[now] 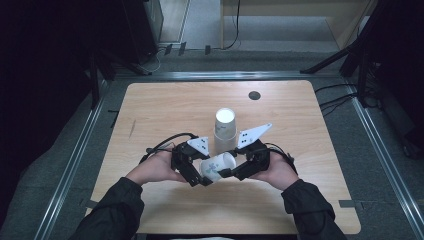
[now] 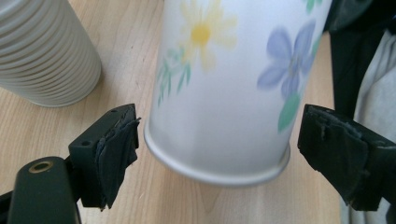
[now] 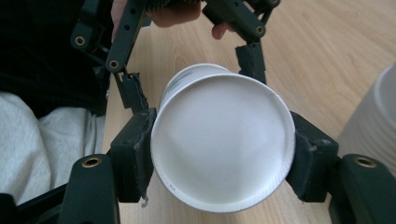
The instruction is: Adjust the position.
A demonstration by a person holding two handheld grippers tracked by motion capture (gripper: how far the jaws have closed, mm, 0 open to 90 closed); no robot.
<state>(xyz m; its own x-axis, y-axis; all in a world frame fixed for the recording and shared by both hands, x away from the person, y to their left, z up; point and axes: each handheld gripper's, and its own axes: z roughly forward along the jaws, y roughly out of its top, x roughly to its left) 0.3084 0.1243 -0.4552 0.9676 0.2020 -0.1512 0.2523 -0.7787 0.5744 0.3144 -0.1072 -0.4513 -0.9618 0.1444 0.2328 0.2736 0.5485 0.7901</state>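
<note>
Right gripper [image 3: 223, 154] first: its two black jaws are clamped on the base end of the white paper cup printed with yellow and blue flowers [image 1: 218, 165], padded faces pressing in from both sides of the round white bottom, so the cup is carried here, lying on its side just above the pale wooden table [image 1: 165, 107] near the person's edge. Across from it, the left gripper [image 2: 219, 154] stands spread wide around the cup's rolled rim, pads clear of the wall on either side, nothing gripped; in the right gripper view its jaws flank the far end of the cup without touching. Between the two tools the cup hangs level, mouth toward the left one. Just behind, standing mouth-down on the table, is a stack of white ribbed paper cups [image 1: 225, 129], close but apart from the held one. This cup looks very light and thin-walled, likely to dent under a hard squeeze and a bit slick on its printed skin; the stiff spots are the base ring and the rolled rim, so a gentle pinch there seems the safest hold.
</note>
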